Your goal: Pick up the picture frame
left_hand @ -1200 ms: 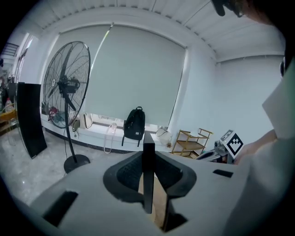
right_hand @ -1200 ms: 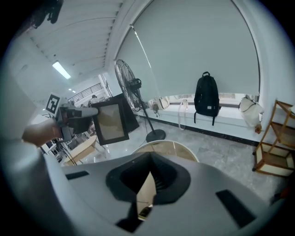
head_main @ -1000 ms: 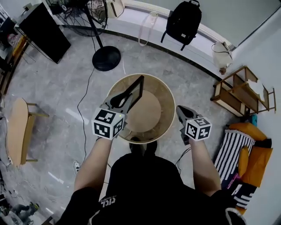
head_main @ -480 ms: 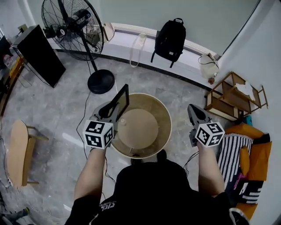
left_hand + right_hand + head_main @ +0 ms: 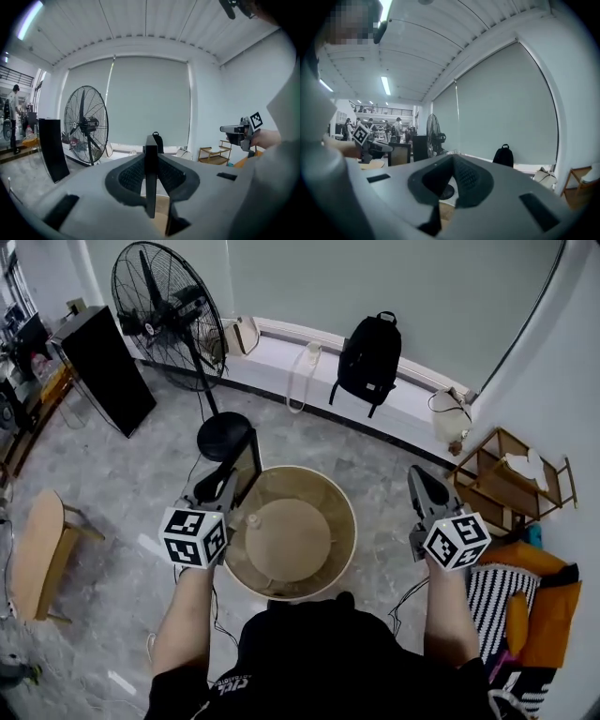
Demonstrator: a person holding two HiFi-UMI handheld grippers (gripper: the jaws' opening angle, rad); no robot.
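Two grippers flank table [image 5: 348, 521]
Left gripper [image 5: 225, 486] clamps frame [image 5: 247, 463] by its edge; right gripper [image 5: 419, 476] jaws together, empty.

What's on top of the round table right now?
Only a small pale object near the round table's left edge shows. The picture frame is off it, clamped in the left gripper's jaws. The frame and the person's body cover parts of its rim.

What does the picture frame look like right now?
The picture frame is a thin rectangle with a black border around a brownish middle. It is upright, pinched between the jaws of the left hand-held gripper, lifted in the air over the left rim of the round wooden table.
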